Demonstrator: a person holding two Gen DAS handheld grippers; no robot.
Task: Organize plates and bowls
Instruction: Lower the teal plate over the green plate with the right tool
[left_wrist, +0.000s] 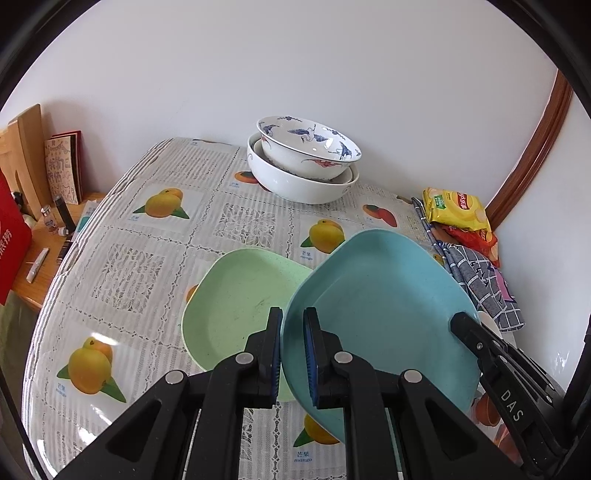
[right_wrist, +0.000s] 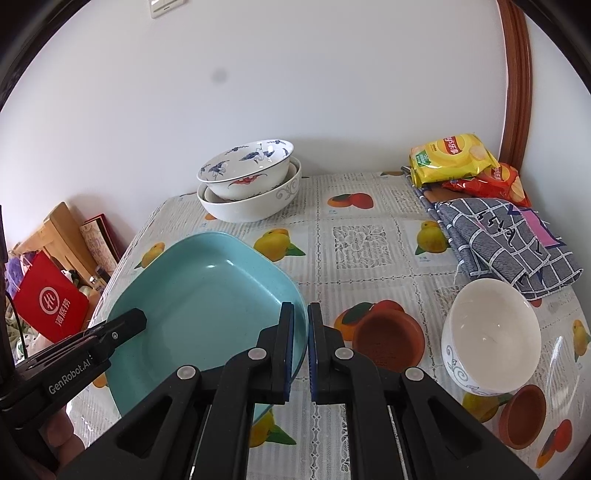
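A blue square plate (left_wrist: 384, 306) is held tilted above the table by both grippers. My left gripper (left_wrist: 293, 317) is shut on its left rim; my right gripper (right_wrist: 301, 314) is shut on its right rim (right_wrist: 299, 332). The plate also shows in the right wrist view (right_wrist: 207, 306). A green square plate (left_wrist: 240, 306) lies flat on the table, partly under the blue one. Two stacked bowls, a crane-patterned one (left_wrist: 310, 147) inside a white one (left_wrist: 295, 181), stand at the back. A small white bowl (right_wrist: 491, 336) stands at the right.
The table carries a fruit-print cloth (left_wrist: 147, 258). Snack bags (right_wrist: 450, 158) and a checked cloth (right_wrist: 506, 240) lie at the back right. A brown saucer (right_wrist: 388, 339) sits beside the small white bowl. A side table with books and bottles (left_wrist: 55, 206) stands at the left.
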